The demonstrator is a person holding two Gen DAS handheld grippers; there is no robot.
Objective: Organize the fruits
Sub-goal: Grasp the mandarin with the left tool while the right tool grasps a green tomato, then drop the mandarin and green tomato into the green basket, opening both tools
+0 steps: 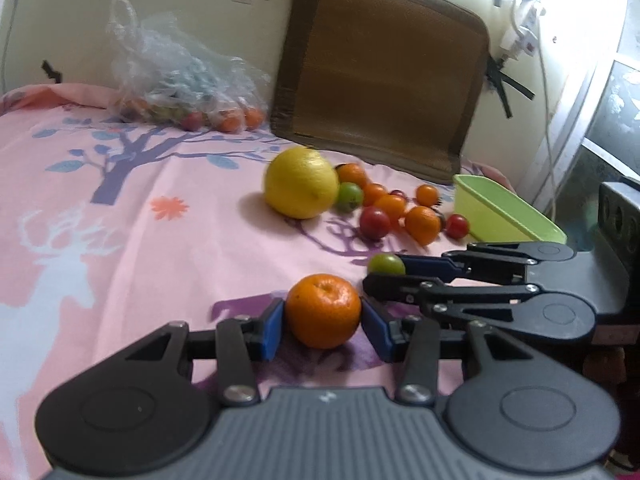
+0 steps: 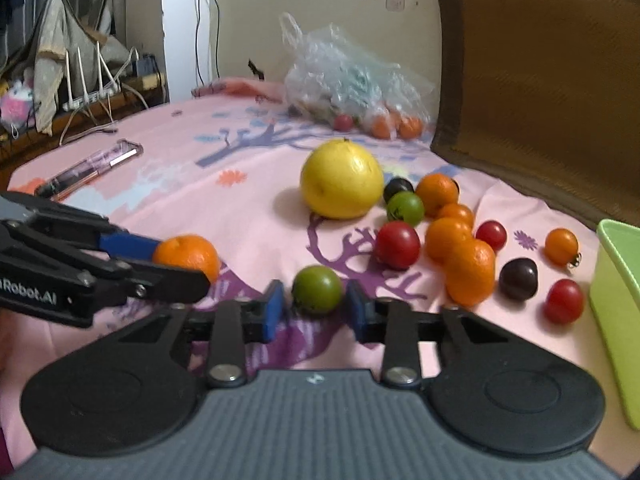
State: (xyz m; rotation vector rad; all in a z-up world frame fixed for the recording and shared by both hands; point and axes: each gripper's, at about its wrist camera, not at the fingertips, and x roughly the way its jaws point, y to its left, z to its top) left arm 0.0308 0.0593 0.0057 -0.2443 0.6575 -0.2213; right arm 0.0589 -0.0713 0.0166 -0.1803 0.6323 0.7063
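The left gripper [image 1: 322, 322] has its blue-padded fingers [image 1: 271, 327] closed against both sides of a round orange mandarin [image 1: 323, 310] that sits on the pink printed bedsheet [image 1: 168, 248]. Just beside it, the right gripper [image 2: 316, 307] has its fingers [image 2: 273, 309] drawn in on a small green tomato-like fruit [image 2: 317, 290], apparently pinching it, though blur at the pads leaves contact slightly uncertain. The shallow lime-green plastic tray [image 2: 618, 292] lies off to the right of both fruits, nearer the right gripper, with scattered red, orange and dark fruits and a large yellow citrus [image 2: 341, 179] between. The carry probably runs rightward.
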